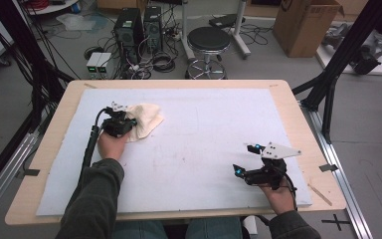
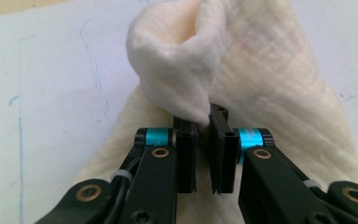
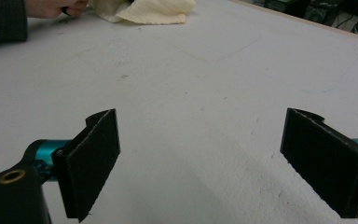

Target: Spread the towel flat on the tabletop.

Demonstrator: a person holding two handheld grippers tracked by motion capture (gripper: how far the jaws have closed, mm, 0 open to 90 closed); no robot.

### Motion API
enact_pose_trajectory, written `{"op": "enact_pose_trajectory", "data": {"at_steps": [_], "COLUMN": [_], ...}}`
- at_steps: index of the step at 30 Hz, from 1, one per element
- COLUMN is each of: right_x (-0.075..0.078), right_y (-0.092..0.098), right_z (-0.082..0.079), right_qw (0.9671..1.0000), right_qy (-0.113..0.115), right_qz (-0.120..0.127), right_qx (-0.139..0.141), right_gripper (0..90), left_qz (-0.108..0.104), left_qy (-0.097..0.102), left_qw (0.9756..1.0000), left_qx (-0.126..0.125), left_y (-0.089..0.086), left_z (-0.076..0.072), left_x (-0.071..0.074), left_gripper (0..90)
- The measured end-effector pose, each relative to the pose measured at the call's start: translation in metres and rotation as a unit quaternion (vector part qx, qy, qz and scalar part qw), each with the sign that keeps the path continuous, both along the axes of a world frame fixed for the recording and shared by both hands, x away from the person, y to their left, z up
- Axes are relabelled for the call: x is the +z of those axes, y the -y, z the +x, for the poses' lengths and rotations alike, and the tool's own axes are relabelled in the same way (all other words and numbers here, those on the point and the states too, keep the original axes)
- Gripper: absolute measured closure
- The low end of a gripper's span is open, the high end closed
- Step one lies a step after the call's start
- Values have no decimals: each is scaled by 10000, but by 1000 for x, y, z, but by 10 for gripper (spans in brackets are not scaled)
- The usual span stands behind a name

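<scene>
Cloth (image 1: 146, 121) lies crumpled on the white mat (image 1: 199, 149), toward its far left corner. Left gripper (image 1: 129, 121) sits at the cloth's near-left edge, jaws pinched tight on a raised fold. Right gripper (image 1: 246, 159) rests near the mat's near right corner, well apart from the cloth, jaws spread wide, holding nothing.

Black two-jaw grippers (image 1: 121, 121) with cyan collars, brass screws, trailing cables; dark green sleeves (image 1: 94, 199).

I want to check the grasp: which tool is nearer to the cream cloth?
Left. The left tool is shut on a fold of the cream cloth. The right tool stands open, far across the white mat.
</scene>
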State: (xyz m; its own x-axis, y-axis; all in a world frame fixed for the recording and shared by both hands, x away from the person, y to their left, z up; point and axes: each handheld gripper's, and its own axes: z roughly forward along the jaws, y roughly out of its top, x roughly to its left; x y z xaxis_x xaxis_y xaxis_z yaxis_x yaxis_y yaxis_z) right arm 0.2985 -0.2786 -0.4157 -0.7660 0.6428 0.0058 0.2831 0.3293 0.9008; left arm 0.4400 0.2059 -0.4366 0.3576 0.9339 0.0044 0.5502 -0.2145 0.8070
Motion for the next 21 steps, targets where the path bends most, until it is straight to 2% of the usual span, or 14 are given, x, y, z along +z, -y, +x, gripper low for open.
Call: {"op": "enact_pose_trajectory", "data": {"at_steps": [3, 5, 9, 11, 12, 15, 18, 21], "right_x": [0, 1, 1, 2, 2, 2, 3, 3], "right_y": [0, 1, 1, 1, 1, 0, -1, -1], "right_z": [-1, -2, -3, -3, -3, -4, -4, -4], "right_qw": [10000, 10000, 10000, 10000, 10000, 10000, 10000, 10000], "right_qy": [1, -12, 23, 16, 49, 34, 59, 56], "right_qz": [15, 18, 13, 19, 9, 9, -9, -3], "right_qx": [-6, -26, -42, -38, -40, -35, -24, -28], "right_gripper": [112, 112, 112, 112, 112, 112, 112, 112], "left_qz": [-11, -117, -155, -272, -355, -386, -513, -576], "left_qy": [146, 272, 406, 492, 557, 689, 891, 971], "left_qw": [9999, 9996, 9990, 9983, 9976, 9961, 9935, 9915], "left_qx": [-28, -33, -121, -164, -212, -386, -495, -649], "left_y": [0, -1, -1, 0, 1, 8, 16, 26], "left_z": [-7, -16, -26, -32, -37, -47, -56, -63], "left_x": [6, 12, 18, 22, 25, 31, 40, 47], "left_gripper": [826, 826, 828, 829, 829, 830, 831, 831]}}
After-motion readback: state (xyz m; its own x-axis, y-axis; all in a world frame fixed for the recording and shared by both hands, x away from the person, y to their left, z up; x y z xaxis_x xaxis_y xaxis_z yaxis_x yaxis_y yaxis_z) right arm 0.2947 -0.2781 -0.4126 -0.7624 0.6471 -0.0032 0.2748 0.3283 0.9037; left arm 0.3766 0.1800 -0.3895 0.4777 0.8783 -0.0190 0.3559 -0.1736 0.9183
